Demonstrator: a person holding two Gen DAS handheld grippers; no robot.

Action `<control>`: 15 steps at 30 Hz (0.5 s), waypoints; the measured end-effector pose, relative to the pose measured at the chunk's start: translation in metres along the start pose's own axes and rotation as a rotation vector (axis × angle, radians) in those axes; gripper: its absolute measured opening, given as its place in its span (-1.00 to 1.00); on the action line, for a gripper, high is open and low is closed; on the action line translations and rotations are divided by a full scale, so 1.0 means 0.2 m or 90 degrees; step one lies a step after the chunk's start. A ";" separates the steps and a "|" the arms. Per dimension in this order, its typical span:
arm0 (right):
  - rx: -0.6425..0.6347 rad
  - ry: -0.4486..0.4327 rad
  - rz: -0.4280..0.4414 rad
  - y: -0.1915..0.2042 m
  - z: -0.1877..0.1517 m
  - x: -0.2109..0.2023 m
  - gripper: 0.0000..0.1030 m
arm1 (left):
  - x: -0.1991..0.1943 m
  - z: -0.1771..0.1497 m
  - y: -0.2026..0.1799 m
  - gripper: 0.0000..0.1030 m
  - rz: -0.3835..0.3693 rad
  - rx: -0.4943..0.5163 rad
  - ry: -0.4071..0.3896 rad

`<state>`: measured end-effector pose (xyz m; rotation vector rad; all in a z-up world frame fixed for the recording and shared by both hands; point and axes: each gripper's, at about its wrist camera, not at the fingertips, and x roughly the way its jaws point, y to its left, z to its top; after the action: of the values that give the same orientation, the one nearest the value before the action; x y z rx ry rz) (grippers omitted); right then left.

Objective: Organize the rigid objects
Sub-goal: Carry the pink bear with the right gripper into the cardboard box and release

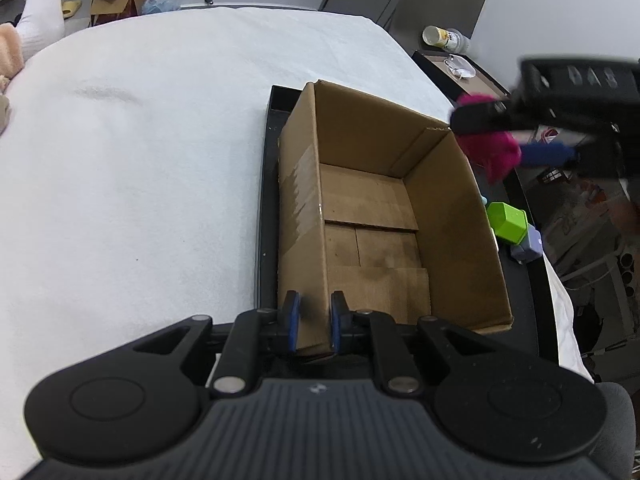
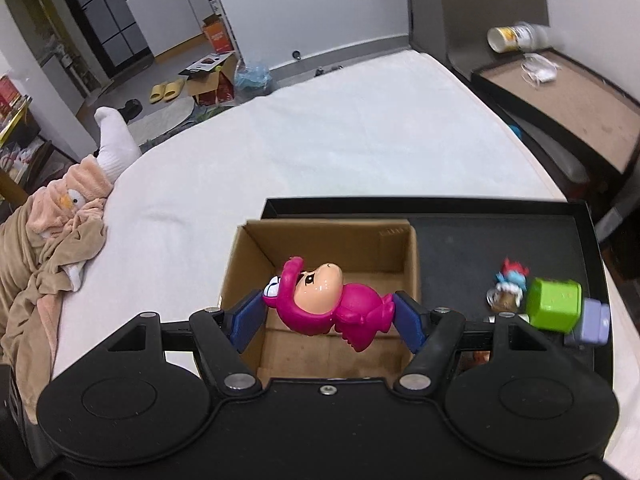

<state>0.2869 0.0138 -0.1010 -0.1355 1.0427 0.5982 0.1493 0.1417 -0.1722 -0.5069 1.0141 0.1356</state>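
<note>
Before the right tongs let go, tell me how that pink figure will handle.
The pink figure looks like glossy moulded plastic, so probably stiff and somewhat slippery. The right tongs grip it sideways across rounded ends, so it might twist. Dropped into the box, it would likely bounce or roll rather than stand.

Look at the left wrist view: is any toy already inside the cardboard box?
No, the cardboard box shows only its bare brown floor flaps.
</note>
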 end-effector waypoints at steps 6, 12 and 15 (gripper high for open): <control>-0.016 -0.009 -0.002 0.05 0.06 0.04 0.32 | 0.01 0.01 0.01 -0.73 -0.002 -0.003 0.003; -0.024 -0.025 0.002 0.09 0.11 0.03 0.56 | 0.01 0.01 0.03 -0.73 -0.010 -0.017 0.007; -0.012 -0.026 0.014 0.07 0.11 0.00 0.56 | 0.01 0.01 0.02 -0.73 -0.006 -0.014 0.008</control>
<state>0.2954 0.0342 -0.0876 -0.1281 1.0007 0.6278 0.1516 0.1464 -0.1744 -0.5330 1.0238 0.1346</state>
